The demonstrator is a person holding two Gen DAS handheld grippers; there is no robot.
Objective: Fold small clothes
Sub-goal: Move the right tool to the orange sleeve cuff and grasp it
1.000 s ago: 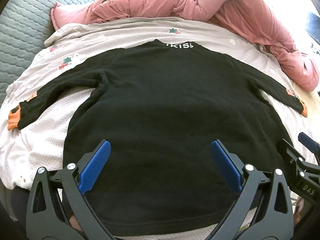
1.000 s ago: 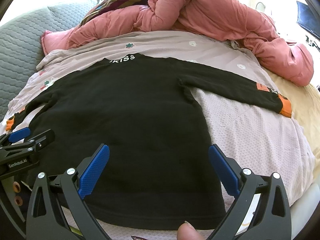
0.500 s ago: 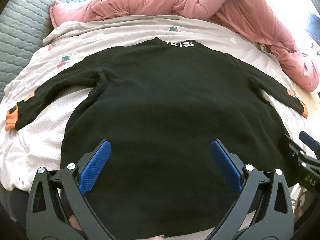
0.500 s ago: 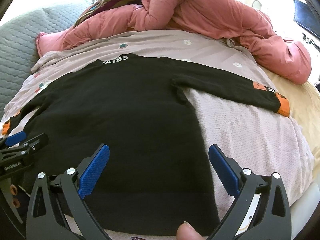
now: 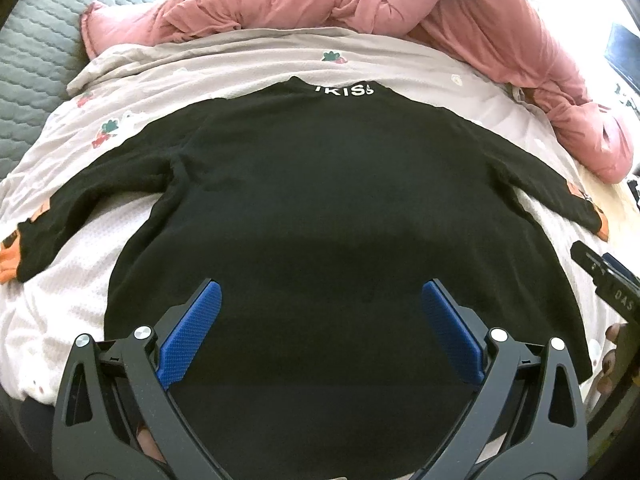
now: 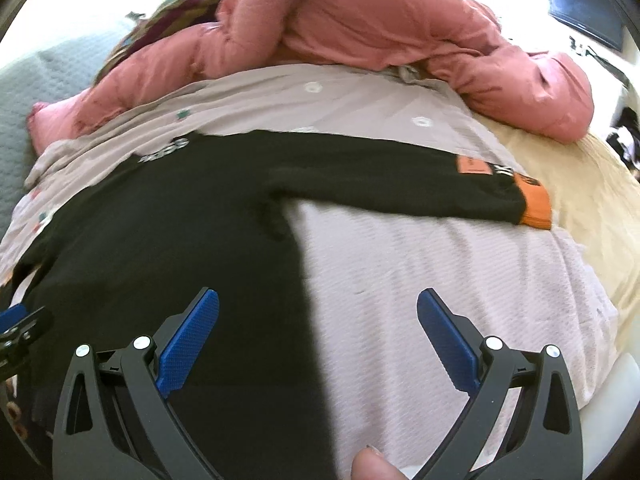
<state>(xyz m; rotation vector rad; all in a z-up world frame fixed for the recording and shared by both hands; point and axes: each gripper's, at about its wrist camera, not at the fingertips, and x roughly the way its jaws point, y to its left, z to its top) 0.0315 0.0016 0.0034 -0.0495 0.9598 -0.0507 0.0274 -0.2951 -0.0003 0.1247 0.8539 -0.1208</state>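
The black sweater (image 5: 320,208) lay flat and face down on a pale sheet (image 5: 72,280) spread over the bed, collar toward the far side, both sleeves stretched outward. No fold had been made. A pink quilt (image 5: 460,12) was bunched beyond the collar, well apart from the sweater.

The left gripper (image 5: 318,332) hovered above the lower body of the sweater, jaws spread wide and holding nothing. The right gripper (image 6: 318,340) hovered over the sweater's right side edge, jaws likewise spread wide and empty; the inner blue finger sat over black cloth, the outer over bare sheet. The right sleeve (image 6: 400,184), ending in an orange cuff (image 6: 536,208), lay well ahead of it.

Judged from this layout, the next step was to take a sleeve or side edge and fold it inward.

Possible faults:
- Sheet caught with the sweater. Cause: jaws closing across the edge where both layers meet; the sheet would lift and drag the sweater out of line.
- Single layer pinched. Cause: a shallow grip on thick knit; the lower layer would stay behind and the fold would wrinkle.
- Crooked fold. Cause: the two grippers lifting unevenly.
- Slip. Cause: too little cloth between the pads.
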